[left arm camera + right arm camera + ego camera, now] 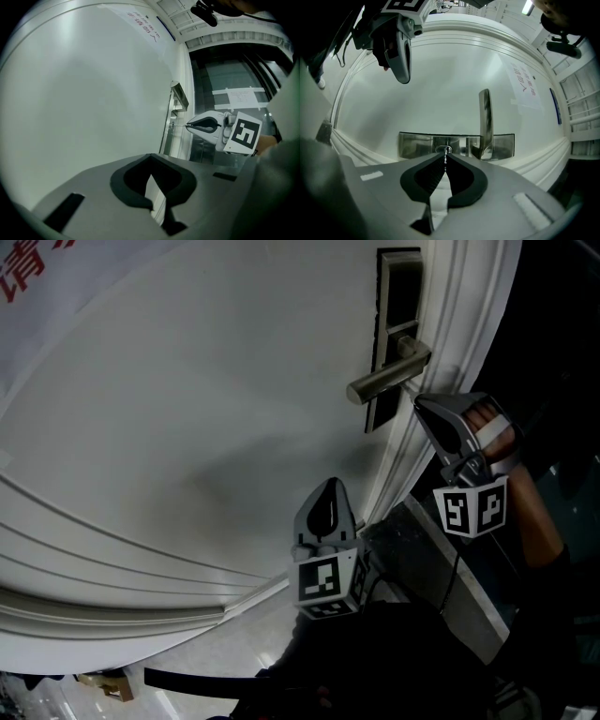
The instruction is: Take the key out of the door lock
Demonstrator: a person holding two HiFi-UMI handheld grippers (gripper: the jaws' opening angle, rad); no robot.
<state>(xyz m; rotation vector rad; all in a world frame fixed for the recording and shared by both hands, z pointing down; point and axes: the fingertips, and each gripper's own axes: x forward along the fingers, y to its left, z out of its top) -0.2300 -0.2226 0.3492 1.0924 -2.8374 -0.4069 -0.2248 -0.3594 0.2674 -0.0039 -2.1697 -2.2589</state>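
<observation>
The white door [206, 409] carries a metal lock plate [398, 292] with a lever handle [386, 379]. My right gripper [419, 401] sits just below the handle, its jaws shut on the key [446, 157]. The thin blade of the key [179, 125] spans from the jaw tips to the round keyhole [444, 150]; how deep it sits I cannot tell. In the head view the key is too small to make out. My left gripper [330, 482] hangs lower, away from the lock, shut with nothing in it. It faces the right gripper [187, 125].
Stepped white moulding of the door frame [450, 324] runs beside the lock plate. A sheet with red print [28, 268] is stuck on the door. A hand [494, 427] holds the right gripper. Beyond the door edge is a dark glass wall with a paper [241, 96].
</observation>
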